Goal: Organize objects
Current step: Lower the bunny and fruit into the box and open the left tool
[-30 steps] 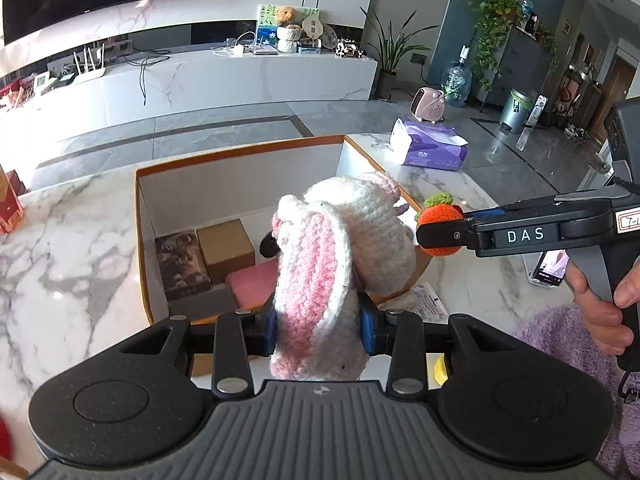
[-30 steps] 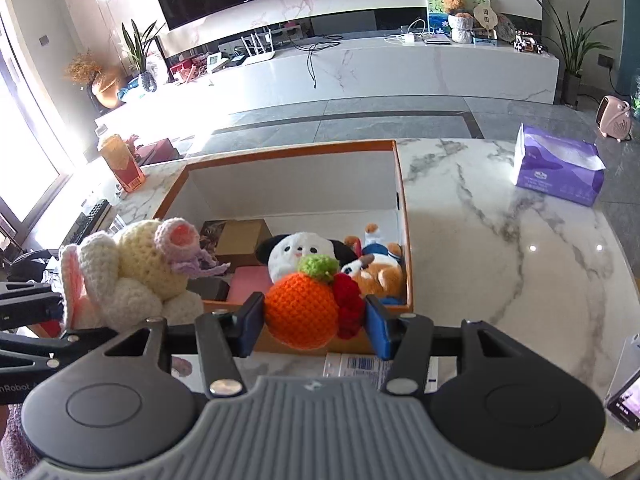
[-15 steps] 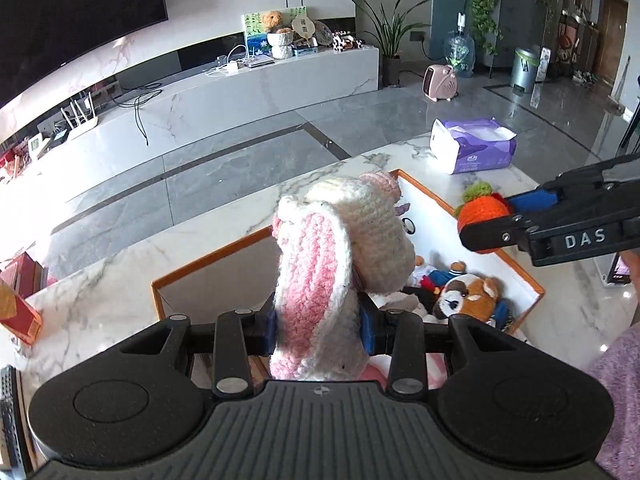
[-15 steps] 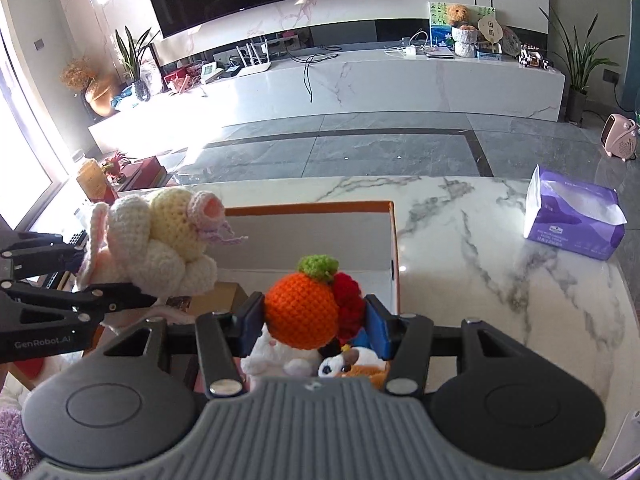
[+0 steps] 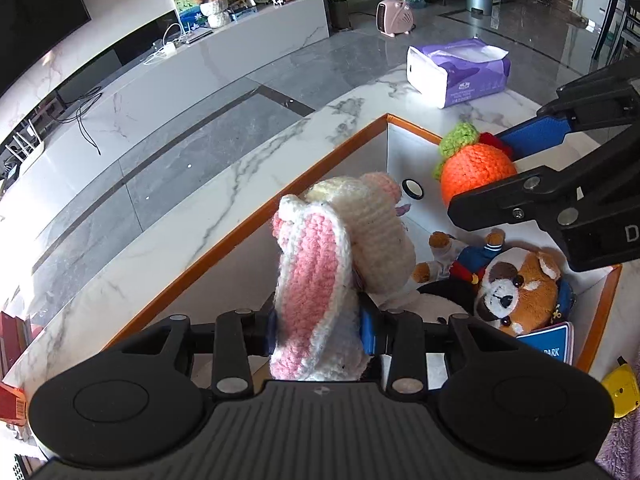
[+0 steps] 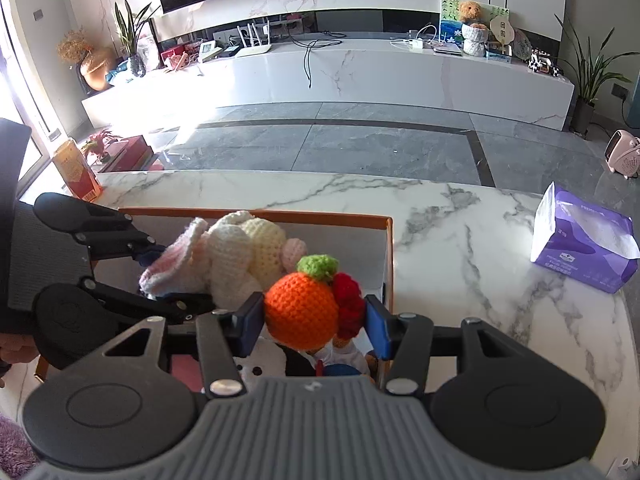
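Right wrist: marble table (image 6: pixel 460 240), both claws clamping crochet toys (bunny, possibly), grey floor (image 6: pixel 360 140).

- The left wrist camera sits just behind the left gripper (image 5: pixel 320 330), looking forward and steeply down, close above the orange-rimmed white box (image 5: pixel 224 236).
- The right wrist camera sits just behind the right gripper (image 6: pixel 314 326), facing across the white marble table (image 6: pixel 480 240) toward the long white media console (image 6: pixel 360 72).
- Both views share the box, the purple tissue pack (image 5: pixel 460 70) (image 6: pixel 584 248) and each other's gripper.
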Motion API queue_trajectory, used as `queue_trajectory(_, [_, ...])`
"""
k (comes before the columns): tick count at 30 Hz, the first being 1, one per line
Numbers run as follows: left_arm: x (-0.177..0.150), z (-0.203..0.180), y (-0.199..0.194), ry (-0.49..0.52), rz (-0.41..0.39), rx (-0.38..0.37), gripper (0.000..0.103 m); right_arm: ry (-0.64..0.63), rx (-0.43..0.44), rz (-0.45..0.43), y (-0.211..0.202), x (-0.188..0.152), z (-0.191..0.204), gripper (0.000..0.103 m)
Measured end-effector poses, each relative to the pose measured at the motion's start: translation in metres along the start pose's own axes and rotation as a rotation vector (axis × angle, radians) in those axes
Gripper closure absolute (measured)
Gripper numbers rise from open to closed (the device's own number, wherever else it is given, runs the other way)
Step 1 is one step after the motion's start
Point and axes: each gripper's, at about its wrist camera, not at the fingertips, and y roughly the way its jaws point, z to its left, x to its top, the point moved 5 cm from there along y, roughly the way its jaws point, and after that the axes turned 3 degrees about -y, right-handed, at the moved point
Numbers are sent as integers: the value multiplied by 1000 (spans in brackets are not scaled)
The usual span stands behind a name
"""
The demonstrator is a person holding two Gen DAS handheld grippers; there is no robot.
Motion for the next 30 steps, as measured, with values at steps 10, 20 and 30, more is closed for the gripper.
queue_trajectory(10, [-8, 3, 44, 13, 105, -36, 57, 17, -5, 28, 19, -4, -8, 48])
queue_trajectory(20, [-9, 17, 24, -44, 25, -55, 33, 16, -5, 42, 29, -3, -9, 48])
queue_trajectory(30, [-8, 23, 21, -163, 50, -50, 82, -139, -67, 74, 48, 0, 4, 48])
